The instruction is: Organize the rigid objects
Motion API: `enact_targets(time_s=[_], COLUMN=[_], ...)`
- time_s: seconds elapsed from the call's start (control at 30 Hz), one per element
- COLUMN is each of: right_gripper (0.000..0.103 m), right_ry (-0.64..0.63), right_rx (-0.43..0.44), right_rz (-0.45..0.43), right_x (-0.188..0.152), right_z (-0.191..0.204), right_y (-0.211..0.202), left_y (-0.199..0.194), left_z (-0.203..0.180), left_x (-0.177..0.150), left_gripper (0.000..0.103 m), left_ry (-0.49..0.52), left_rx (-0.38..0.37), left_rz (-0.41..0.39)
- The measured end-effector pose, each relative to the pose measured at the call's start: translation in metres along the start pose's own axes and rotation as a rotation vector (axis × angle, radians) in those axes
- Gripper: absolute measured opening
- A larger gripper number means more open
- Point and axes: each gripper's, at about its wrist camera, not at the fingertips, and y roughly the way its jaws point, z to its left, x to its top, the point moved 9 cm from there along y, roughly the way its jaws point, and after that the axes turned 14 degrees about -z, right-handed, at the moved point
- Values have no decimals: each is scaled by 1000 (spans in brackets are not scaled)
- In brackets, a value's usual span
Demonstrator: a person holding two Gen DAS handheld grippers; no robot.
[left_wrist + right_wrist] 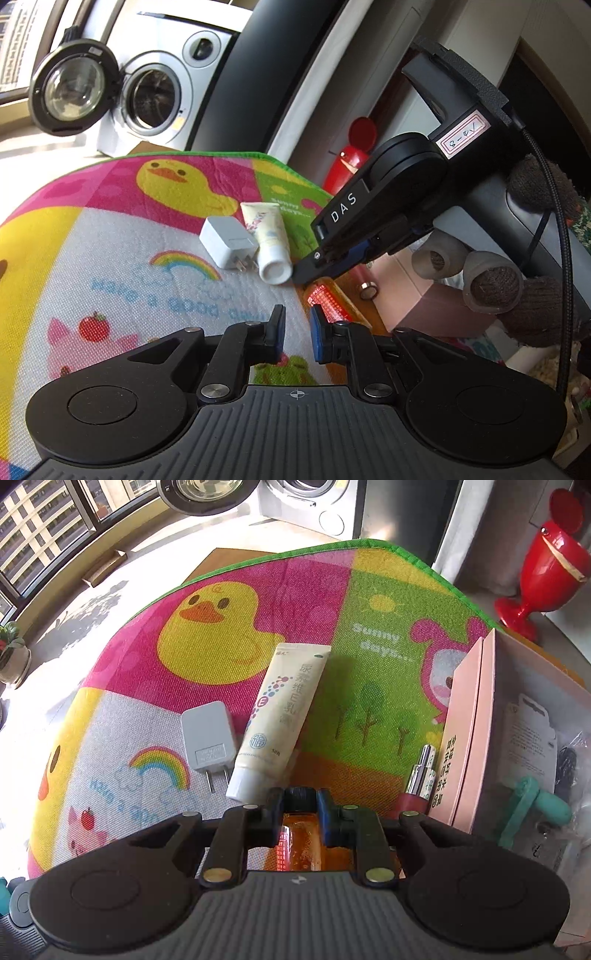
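An orange translucent bottle point(299, 843) with a black ribbed cap lies on the colourful play mat point(369, 657). My right gripper point(300, 801) points steeply down at it, its blue pads point(325, 812) pressed against the sides of the cap. In the left wrist view the right gripper point(308, 273) tips down onto the same glowing orange bottle point(327, 299). A white charger plug point(208, 742) and a cream tube point(277, 723) lie side by side just beyond. My left gripper point(297, 323) hovers over the mat, shut with nothing between its fingers.
A pink box point(465, 731) stands open at the right with a teal item point(535, 805) inside. A small silver-capped stick point(421, 775) lies against it. A red goblet point(543, 572) stands behind. A washing machine point(155, 96) with its door open is beyond the mat.
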Motion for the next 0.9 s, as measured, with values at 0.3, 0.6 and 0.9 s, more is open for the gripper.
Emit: enact_targets(time_s=[0.3, 0.6, 0.9], right_gripper=[19, 9, 9], right_ry=[-234, -391, -537], right_rx=[-289, -518, -430], right_rz=[-164, -48, 28], right_x=[47, 59, -2], right_z=[-35, -63, -34], right_y=[-15, 43, 24], left_y=[1, 2, -2], left_z=[-10, -3, 16], left_x=[-8, -5, 3], left_gripper=[16, 16, 16], left_ry=[-2, -30, -91], left_rx=[-17, -23, 27], left_rz=[13, -9, -44])
